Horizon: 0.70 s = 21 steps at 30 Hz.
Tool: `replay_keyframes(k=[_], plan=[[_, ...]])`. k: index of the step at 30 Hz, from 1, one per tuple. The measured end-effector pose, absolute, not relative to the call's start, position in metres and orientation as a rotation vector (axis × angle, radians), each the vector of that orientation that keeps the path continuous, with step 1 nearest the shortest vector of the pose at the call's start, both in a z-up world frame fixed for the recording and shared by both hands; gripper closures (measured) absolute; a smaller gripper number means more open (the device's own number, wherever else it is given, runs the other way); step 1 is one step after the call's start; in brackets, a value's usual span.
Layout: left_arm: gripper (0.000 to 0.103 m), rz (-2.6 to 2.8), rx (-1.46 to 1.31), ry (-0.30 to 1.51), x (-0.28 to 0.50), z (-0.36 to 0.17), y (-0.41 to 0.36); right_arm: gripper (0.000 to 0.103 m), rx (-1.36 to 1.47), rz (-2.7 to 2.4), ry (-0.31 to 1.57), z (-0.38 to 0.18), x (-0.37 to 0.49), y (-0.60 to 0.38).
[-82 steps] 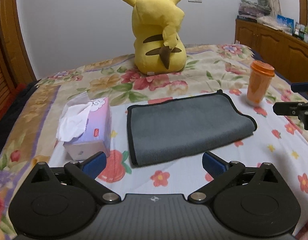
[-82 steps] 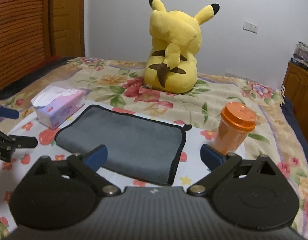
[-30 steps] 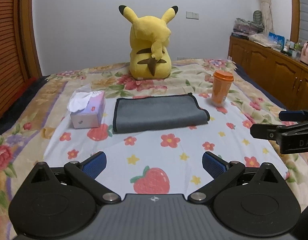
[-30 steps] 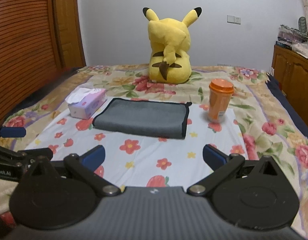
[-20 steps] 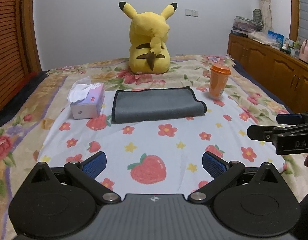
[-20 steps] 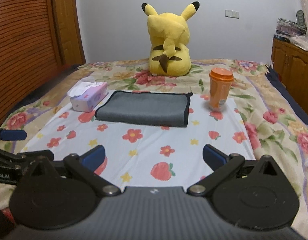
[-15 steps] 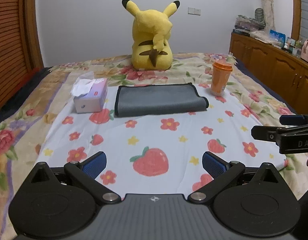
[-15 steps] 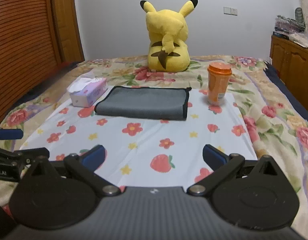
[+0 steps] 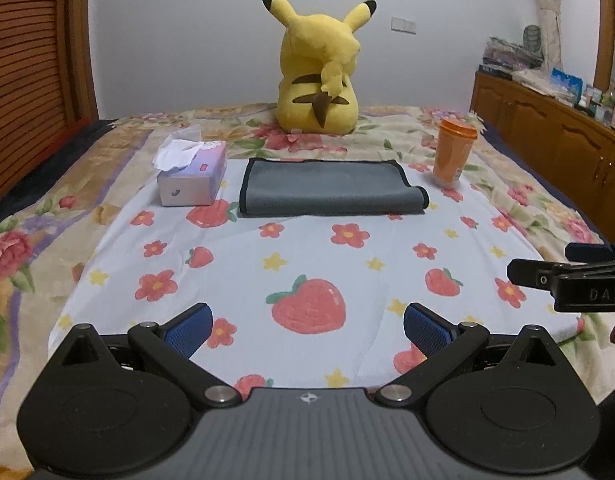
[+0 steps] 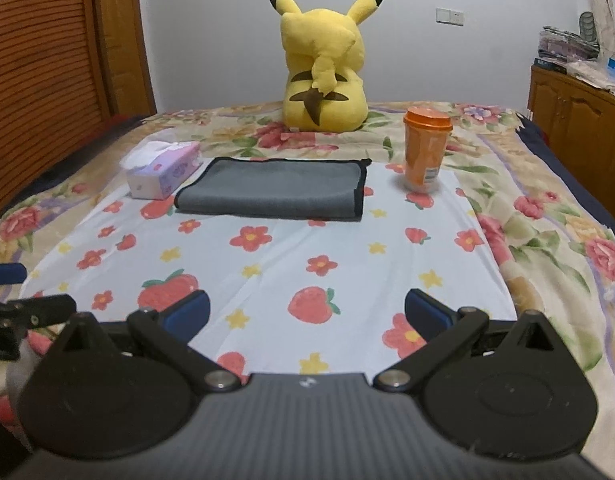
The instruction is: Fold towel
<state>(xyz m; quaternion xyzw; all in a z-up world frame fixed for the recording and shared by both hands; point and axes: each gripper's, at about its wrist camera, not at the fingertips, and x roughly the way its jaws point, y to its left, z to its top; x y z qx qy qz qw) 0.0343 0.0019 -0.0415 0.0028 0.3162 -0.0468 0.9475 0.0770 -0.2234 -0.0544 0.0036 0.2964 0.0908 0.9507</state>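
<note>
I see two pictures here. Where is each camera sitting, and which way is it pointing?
Left wrist: rides the left hand-held gripper, looking up the bed at the folded towel; the right hand-held gripper shows at its edge.
Right wrist: rides the right one, same direction.
Both share the towel, tissue box, orange cup and plush.

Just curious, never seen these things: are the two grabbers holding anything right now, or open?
Left gripper: open, holding nothing, well short of the grey towel.
Right gripper: open, holding nothing.

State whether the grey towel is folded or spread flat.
Folded. The grey towel lies doubled on the sheet, with a rounded fold at its right end and stacked layers showing along the edge.
</note>
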Motion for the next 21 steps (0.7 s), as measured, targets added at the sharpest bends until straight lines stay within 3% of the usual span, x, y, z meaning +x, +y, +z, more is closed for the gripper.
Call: replay_keyframes(k=[21], plan=[[0.000, -0.074, 0.039, 0.498, 0.022, -0.027, 0.002, 0.000, 0.053, 0.169, 0.465, -0.042, 0.065, -0.234]])
